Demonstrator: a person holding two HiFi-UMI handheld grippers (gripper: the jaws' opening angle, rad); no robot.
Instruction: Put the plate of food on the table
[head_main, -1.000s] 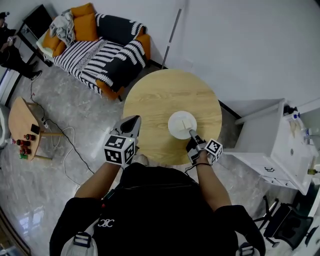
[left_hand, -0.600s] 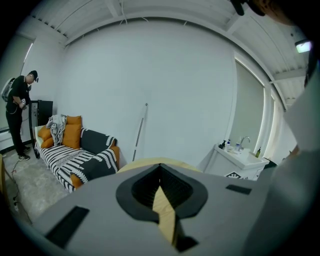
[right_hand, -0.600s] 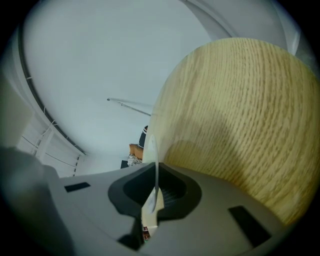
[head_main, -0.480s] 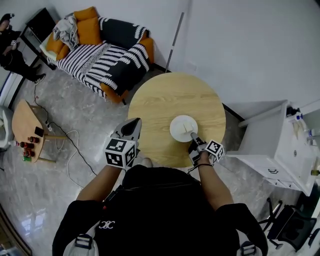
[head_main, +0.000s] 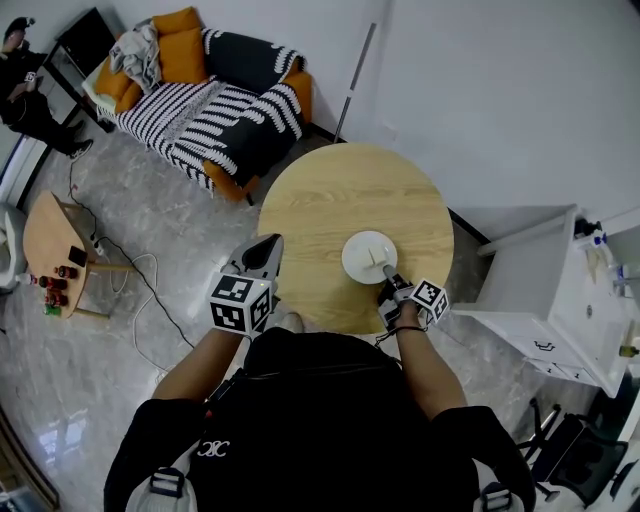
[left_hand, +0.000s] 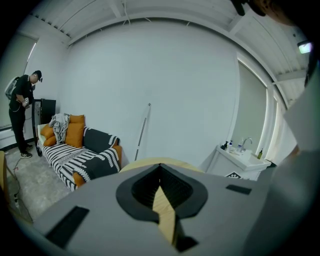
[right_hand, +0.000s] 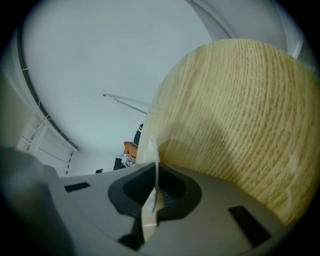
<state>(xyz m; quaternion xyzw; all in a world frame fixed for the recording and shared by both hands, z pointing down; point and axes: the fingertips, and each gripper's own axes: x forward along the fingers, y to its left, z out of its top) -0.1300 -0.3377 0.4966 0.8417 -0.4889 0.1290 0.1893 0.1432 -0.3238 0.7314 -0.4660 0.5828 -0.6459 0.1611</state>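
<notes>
Just below frame center, our right gripper (head_main: 389, 274) is clamped on the near rim of the white plate (head_main: 366, 254), over the lower right of the round table (head_main: 330, 195); we cannot tell if it touches. Our left gripper (head_main: 266, 244), jaws together and empty, is at the table's lower-left edge.

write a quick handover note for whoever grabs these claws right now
left claw: shut, empty, held by the near left edge of the table.
right claw: shut on the near rim of the plate.
plate: white, over the table's near right part; can't tell if it is fully down, and the food on it is hard to make out.
done: plate brought to the table.
left: check it sits flat, open the right claw, draw back.
</notes>
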